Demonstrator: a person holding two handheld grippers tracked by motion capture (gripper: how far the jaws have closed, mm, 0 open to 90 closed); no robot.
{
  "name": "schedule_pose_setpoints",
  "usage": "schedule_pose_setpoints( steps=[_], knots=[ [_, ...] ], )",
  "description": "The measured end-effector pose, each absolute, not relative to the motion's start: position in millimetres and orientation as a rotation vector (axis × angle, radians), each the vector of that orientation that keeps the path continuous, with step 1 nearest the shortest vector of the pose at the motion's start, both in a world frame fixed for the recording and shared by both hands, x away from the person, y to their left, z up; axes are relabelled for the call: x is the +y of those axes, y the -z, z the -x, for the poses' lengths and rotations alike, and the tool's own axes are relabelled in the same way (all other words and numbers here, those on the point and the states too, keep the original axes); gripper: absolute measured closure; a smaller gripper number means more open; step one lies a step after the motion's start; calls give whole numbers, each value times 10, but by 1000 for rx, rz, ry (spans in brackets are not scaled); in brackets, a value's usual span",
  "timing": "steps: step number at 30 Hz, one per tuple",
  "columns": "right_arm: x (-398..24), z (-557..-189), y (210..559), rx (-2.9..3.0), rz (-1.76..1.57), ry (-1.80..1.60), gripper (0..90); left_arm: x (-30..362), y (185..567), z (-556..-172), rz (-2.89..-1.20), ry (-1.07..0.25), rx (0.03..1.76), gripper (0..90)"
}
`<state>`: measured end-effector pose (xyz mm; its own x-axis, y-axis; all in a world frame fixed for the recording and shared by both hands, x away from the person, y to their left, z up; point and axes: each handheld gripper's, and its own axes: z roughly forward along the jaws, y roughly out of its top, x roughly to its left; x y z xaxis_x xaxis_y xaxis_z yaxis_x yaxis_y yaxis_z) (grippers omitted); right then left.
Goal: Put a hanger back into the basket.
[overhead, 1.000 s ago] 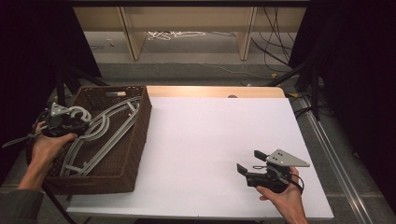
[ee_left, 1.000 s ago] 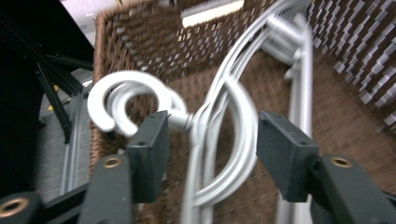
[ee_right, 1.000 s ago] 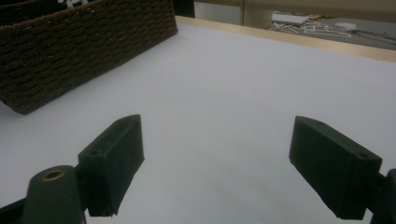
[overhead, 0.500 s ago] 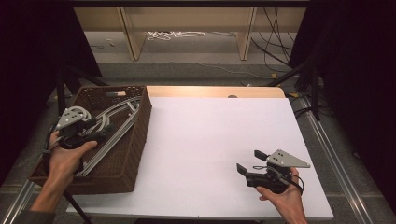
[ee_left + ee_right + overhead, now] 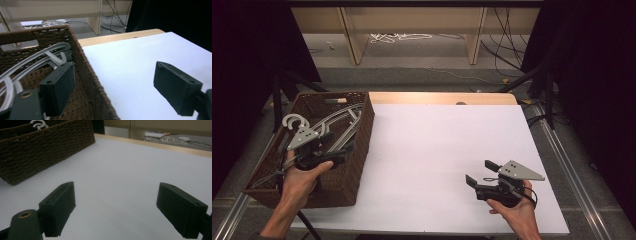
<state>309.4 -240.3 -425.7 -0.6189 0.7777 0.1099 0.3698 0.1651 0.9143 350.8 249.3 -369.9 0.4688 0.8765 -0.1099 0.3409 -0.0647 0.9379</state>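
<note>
Covering most of the table, a white sheet (image 5: pixel 437 160) lies beside a brown woven basket (image 5: pixel 357 150) at its left edge, with pale hangers (image 5: pixel 339 120) lying inside. The left gripper (image 5: pixel 339 145) hovers over the basket's right rim, its jaws just opened wide and empty, while the right gripper (image 5: pixel 479 175) rests near the right, jaws spread on nothing

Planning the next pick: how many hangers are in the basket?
2 at least, both light grey, stacked in the brown basket: one hanger toward its far right corner, another nested alongside. More may be hidden under the left gripper.
</note>
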Motion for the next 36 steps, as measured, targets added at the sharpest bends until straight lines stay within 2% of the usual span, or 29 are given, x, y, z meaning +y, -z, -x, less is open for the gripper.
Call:
schedule_pose_setpoints(
  steps=[20, 34, 36],
  knots=[
    [-2336, -3086, 4253, 2053, -1059, -1483, 164, 1950, 3841, -3252, -1683, -606, 869, 160],
    [-2264, -2991, 4262, 2034, -1019, -1519, 164, 1841, 4195, -3069, -1703, -602, 779, 161],
    [-2260, -2967, 4265, 2027, -1023, -1516, 164, 1863, 4249, -3052, -1689, -562, 771, 160]
  ],
)
